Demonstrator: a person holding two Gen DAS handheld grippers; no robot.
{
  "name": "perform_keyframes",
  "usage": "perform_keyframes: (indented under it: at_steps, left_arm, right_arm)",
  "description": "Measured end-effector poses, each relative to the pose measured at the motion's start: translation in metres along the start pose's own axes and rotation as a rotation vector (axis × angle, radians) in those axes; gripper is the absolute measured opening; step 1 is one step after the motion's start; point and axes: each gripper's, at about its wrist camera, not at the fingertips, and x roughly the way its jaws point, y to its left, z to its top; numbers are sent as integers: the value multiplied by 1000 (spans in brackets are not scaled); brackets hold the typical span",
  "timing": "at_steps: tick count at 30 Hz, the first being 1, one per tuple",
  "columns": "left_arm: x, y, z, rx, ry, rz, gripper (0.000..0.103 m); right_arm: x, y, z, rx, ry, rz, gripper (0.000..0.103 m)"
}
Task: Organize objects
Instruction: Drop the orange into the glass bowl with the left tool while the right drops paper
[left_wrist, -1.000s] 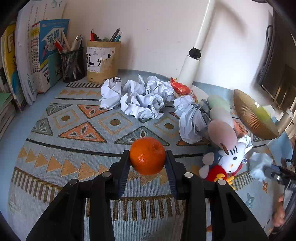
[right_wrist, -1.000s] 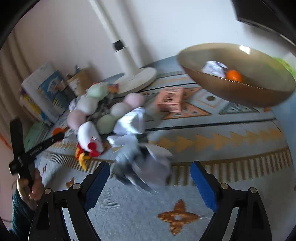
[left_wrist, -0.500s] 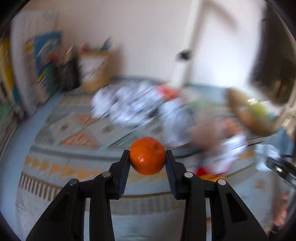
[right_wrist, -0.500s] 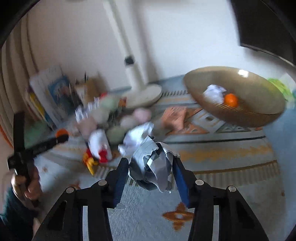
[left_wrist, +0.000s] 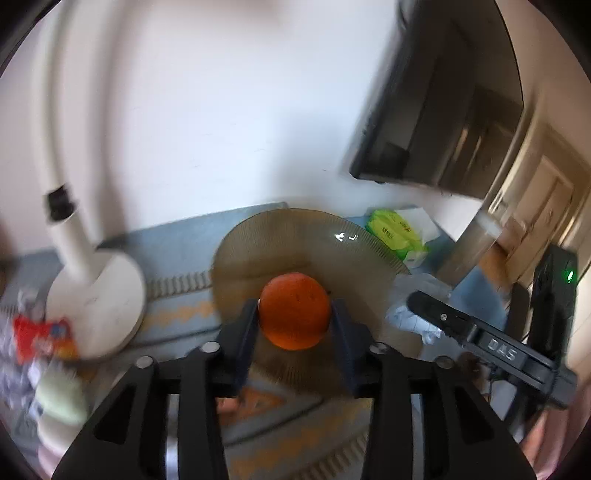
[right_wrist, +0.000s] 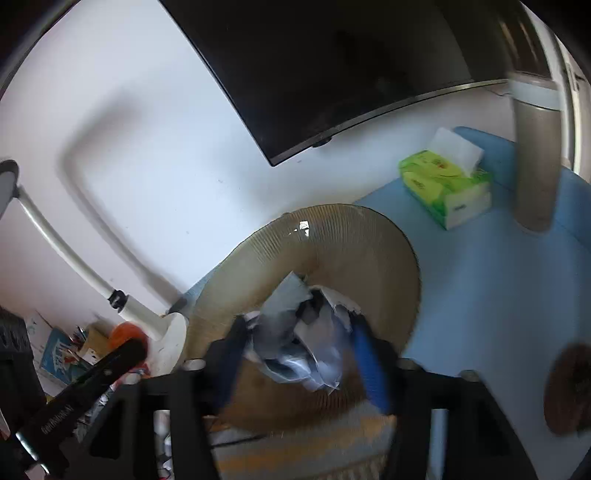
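My left gripper (left_wrist: 294, 325) is shut on an orange (left_wrist: 294, 311) and holds it in front of the ribbed golden bowl (left_wrist: 280, 236). My right gripper (right_wrist: 301, 347) is shut on a crumpled paper ball (right_wrist: 299, 332) and holds it over the same bowl (right_wrist: 354, 243). The right gripper's body also shows at the right of the left wrist view (left_wrist: 491, 343). The orange in my left gripper also shows at the left of the right wrist view (right_wrist: 125, 332). The inside of the bowl is mostly hidden behind the held things.
A white lamp base (left_wrist: 99, 299) and arm (right_wrist: 74, 254) stand left of the bowl. A green tissue box (right_wrist: 447, 188) and a tall metal cup (right_wrist: 535, 155) stand behind on the blue mat. A dark monitor (right_wrist: 332, 66) hangs above. Snack packets and paper (left_wrist: 37, 336) lie far left.
Both grippers swung right and up to the bowl. The right gripper closed on the paper ball and lifted it. The left kept the orange.
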Motion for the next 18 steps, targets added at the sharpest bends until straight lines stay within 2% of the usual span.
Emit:
perform_keyframes:
  at_steps: [1, 3, 6, 8, 11, 13, 14, 16, 18]
  left_arm:
    - [6, -2, 2, 3, 22, 24, 65]
    - [-1, 3, 0, -10, 18, 30, 65]
    - [-42, 24, -15, -19, -35, 53, 66]
    - [-73, 44, -35, -31, -71, 83, 72]
    - [-128, 90, -81, -78, -139, 195, 84]
    - [-158, 122, -114, -119, -159, 289, 99]
    - [-168, 143, -131, -151, -157, 347, 103]
    - [-182, 177, -159, -205, -151, 443, 102]
    - [-183, 211, -186, -245, -101, 538, 102]
  right_arm:
    - [5, -1, 4, -9, 4, -3, 74]
    - [-5, -8, 5, -21, -7, 6, 74]
    - [-31, -1, -15, -96, -46, 26, 74]
    - [-41, 13, -36, -159, -31, 84, 75]
    - [-52, 52, -83, -291, 34, 203, 75]
    - [-53, 84, -120, -369, 81, 261, 88]
    - [-51, 94, -130, -384, 95, 272, 90]
    - [-37, 118, -159, -416, 136, 288, 90]
    - [-17, 137, -182, -451, 166, 249, 90]
